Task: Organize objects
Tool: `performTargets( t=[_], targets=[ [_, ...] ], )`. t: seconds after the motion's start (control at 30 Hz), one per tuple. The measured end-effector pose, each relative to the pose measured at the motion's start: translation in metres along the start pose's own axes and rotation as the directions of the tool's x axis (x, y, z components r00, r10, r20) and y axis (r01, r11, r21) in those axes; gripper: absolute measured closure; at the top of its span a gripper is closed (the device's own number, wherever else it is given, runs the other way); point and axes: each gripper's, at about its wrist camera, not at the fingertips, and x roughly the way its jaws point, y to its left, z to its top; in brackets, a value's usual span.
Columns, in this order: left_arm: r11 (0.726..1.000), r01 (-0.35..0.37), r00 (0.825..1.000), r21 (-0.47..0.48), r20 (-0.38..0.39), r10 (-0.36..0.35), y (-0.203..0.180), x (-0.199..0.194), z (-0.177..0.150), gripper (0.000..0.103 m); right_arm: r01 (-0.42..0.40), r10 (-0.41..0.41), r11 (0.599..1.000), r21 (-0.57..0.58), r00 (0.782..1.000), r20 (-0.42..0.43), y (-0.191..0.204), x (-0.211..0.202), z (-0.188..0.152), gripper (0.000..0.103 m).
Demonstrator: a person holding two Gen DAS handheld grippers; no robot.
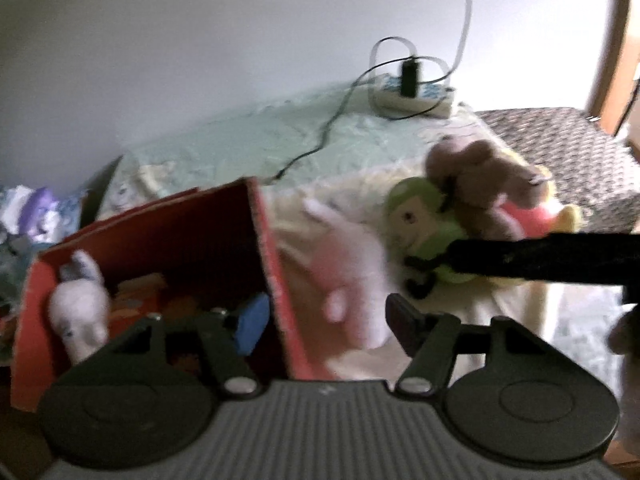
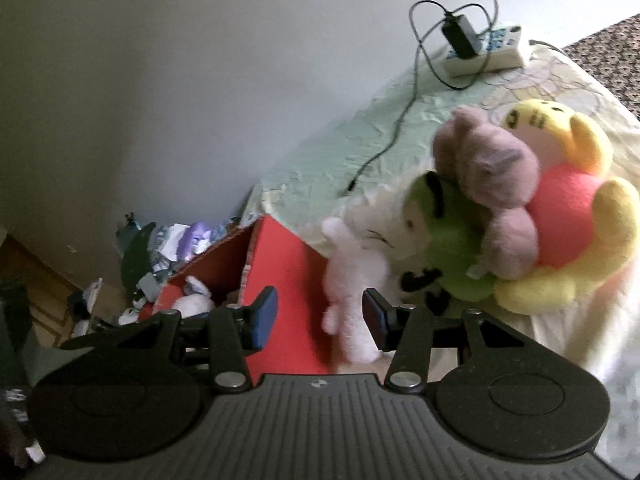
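Left gripper and right gripper, both jaws spread wide, holding nothing. The red box beside the bed contains 1 white toy. A pink-white plush hangs against the box; 3 more plushes crowd behind it. Power strip lies beyond.

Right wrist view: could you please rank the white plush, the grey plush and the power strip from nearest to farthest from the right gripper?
From the right gripper:
1. White plush, just ahead between the open fingers, hanging at the bed's edge.
2. Grey plush, further up to the right, on top of the toy pile.
3. Power strip, far back on the bed by the wall.
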Motion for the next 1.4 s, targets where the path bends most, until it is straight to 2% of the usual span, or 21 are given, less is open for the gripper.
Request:
performTargets(
  t=[0.1,0.3,0.4,0.77,0.87,0.97,1.17,1.27,1.33,1.4],
  targets=[
    [0.999,0.03,0.999,0.019,0.02,-0.03,-0.005,0.002,-0.002,0.037,0.021,-0.021,1.0,0.007,1.0,-0.015,-0.013,0.006,-0.002,0.052],
    [0.989,0.144,0.989,0.016,0.039,-0.145,-0.008,0.005,-0.005,0.038,0.052,-0.05,0.998,0.025,0.996,-0.068,-0.033,0.028,-0.007,0.052],
    [0.985,0.168,0.984,0.035,0.047,-0.169,-0.011,0.007,-0.008,0.038,0.054,-0.051,0.998,0.021,0.994,-0.096,-0.038,0.041,-0.008,0.052],
    [0.981,0.196,0.98,0.002,0.033,-0.196,0.01,0.021,-0.003,0.039,0.05,-0.045,0.998,0.025,0.984,-0.174,-0.05,0.081,-0.005,0.05],
    [0.981,0.195,0.98,0.01,0.03,-0.195,0.012,0.025,-0.001,0.039,0.052,-0.046,0.998,0.024,0.981,-0.188,-0.051,0.09,-0.005,0.046],
    [0.981,0.195,0.98,-0.001,0.029,-0.195,0.018,0.029,0.0,0.039,0.031,-0.022,0.999,0.041,0.977,-0.212,-0.053,0.098,-0.006,0.046],
    [0.977,0.21,0.978,-0.035,0.022,-0.209,0.027,0.036,0.002,0.039,-0.024,0.043,0.997,0.079,0.966,-0.256,-0.057,0.107,-0.012,0.057],
    [0.977,0.211,0.977,-0.022,0.026,-0.211,0.024,0.034,0.002,0.039,-0.048,0.065,0.996,0.07,0.964,-0.259,-0.058,0.102,-0.011,0.066],
    [0.976,0.217,0.976,-0.007,0.031,-0.217,0.021,0.03,0.002,0.039,-0.065,0.081,0.995,0.073,0.964,-0.252,-0.061,0.095,-0.011,0.078],
    [0.976,0.219,0.975,0.017,0.039,-0.219,0.016,0.025,0.0,0.039,-0.087,0.101,0.994,0.07,0.965,-0.242,-0.064,0.086,-0.01,0.081]
  ],
)
